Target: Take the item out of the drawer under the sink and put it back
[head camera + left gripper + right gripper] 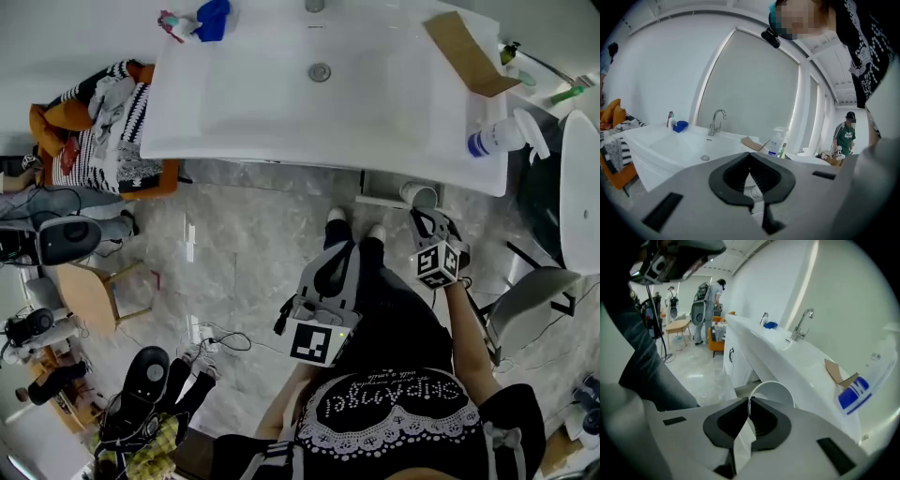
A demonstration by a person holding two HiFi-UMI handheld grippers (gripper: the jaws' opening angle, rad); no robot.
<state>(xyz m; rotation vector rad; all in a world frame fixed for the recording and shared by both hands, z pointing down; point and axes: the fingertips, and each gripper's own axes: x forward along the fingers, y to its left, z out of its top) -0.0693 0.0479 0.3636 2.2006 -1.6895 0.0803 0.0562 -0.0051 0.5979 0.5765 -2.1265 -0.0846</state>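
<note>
In the head view my right gripper (pixel 423 212) is shut on the rim of a white cup (pixel 419 194), held just below the front edge of the white sink counter (pixel 281 131). The right gripper view shows its jaws (pixel 749 401) pinching the cup's wall (pixel 776 392), with the white cabinet fronts (pixel 736 364) under the sink behind it. My left gripper (pixel 336 255) hangs lower, in front of my legs. Its jaws (pixel 750 157) are shut and hold nothing. The drawer itself is mostly hidden under the counter.
On the counter stand a spray bottle (pixel 502 136), a folded piece of cardboard (pixel 466 52) and a blue item (pixel 211 19). An orange chair with striped cloth (pixel 103 131), a wooden stool (pixel 89 295) and floor cables (pixel 220 337) lie to the left. Another person (pixel 705 305) stands far off.
</note>
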